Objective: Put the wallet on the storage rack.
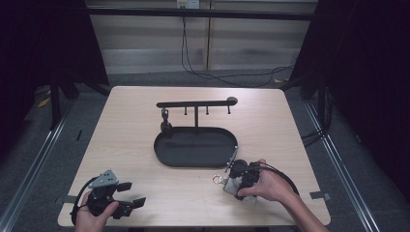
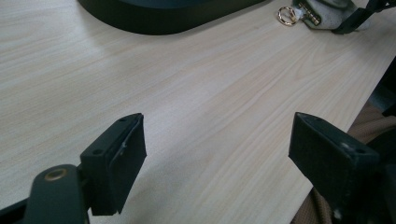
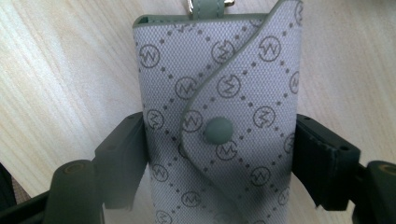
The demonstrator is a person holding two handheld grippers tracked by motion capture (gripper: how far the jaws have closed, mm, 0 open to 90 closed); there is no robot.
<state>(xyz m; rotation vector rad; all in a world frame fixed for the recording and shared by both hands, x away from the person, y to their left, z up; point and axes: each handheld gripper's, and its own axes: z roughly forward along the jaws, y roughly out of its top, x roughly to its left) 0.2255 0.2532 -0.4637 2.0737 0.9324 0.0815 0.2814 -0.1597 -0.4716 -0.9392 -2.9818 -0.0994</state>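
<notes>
Down at the near right of the worktop [image 1: 145,104], the right gripper [image 1: 240,180] has a grey patterned key pouch [image 3: 219,121] between its jaws. In the right gripper view the pouch lies flat on the wood and runs lengthwise up the gap, its snap button [image 3: 218,129] roughly midway between the two black pads; the left pad presses the pouch's left edge and the right pad meets its right edge, so the jaws are clamped on its sides. A gold ring [image 2: 286,15] at the pouch's far end rests on the wood, just in front of the black oval tray [image 1: 196,147], whose stand carries a hook bar [image 1: 196,103] with a small dark item hanging at its left end. The left gripper [image 1: 129,194] sits at the near left corner, well apart from the pouch, its jaws spread wide over bare wood with nothing between them.
</notes>
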